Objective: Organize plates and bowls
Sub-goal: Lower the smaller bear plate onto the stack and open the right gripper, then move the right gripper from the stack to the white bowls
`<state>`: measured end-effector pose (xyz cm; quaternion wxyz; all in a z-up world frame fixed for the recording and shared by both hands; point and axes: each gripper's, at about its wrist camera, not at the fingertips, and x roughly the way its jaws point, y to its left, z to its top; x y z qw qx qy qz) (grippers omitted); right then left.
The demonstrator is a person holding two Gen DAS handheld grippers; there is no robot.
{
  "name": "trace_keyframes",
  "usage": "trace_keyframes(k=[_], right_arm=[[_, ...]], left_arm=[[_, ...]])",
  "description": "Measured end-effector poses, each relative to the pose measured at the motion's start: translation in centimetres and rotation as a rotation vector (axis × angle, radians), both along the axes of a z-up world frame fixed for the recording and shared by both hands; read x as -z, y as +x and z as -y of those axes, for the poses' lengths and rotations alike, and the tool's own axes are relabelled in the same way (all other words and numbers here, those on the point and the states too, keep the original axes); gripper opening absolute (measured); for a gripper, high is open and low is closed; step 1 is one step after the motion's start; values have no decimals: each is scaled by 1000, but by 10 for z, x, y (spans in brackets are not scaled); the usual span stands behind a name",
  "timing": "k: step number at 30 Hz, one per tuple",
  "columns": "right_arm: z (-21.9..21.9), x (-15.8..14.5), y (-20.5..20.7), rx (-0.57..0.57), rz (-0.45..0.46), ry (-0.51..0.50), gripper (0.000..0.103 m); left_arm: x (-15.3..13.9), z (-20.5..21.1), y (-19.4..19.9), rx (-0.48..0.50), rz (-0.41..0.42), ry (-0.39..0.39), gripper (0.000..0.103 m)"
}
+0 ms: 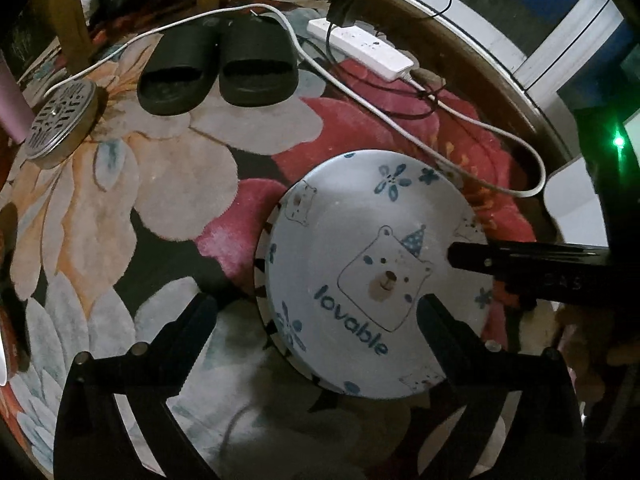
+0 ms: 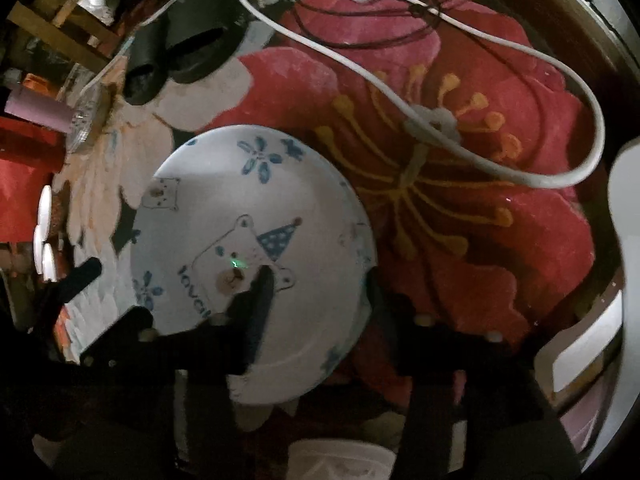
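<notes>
A white plate (image 1: 360,216) printed with a bear and the word "lovable" lies face up on the floral rug (image 1: 160,184). Under its left edge shows the black-and-white patterned rim of another dish (image 1: 261,280). My left gripper (image 1: 316,308) is open wide, one finger over the plate, the other over the rug beside it. In the right wrist view the same plate (image 2: 240,184) lies below my right gripper (image 2: 318,280), which is open; one finger hangs over the bear and the other past the plate's right rim. A right gripper finger (image 1: 480,258) reaches in from the right.
Black slippers (image 1: 216,68), a white power strip (image 1: 360,46) and trailing cables (image 1: 460,120) lie at the back of the rug. A round metal grate (image 1: 60,120) and a pink cylinder (image 1: 10,100) are at the left. A white object (image 2: 628,208) stands at the right.
</notes>
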<state>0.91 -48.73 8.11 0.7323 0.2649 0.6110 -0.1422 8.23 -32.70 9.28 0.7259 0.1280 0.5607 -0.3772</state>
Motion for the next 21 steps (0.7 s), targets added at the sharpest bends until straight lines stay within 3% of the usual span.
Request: trace_keyframes(k=[4, 9, 17, 21], right_arm=[[-4, -4, 0, -6, -6, -28, 61], [-15, -14, 0, -20, 18, -78, 95], [-42, -23, 16, -79, 26, -77, 97], [-58, -27, 20, -105, 38, -99, 103]], left_arm=[[-6, -12, -2, -16, 14, -3, 102], [-8, -36, 2, -46, 36, 17, 102], [-9, -77, 22, -144, 54, 30, 102], [-15, -96, 29, -179, 80, 30, 102]])
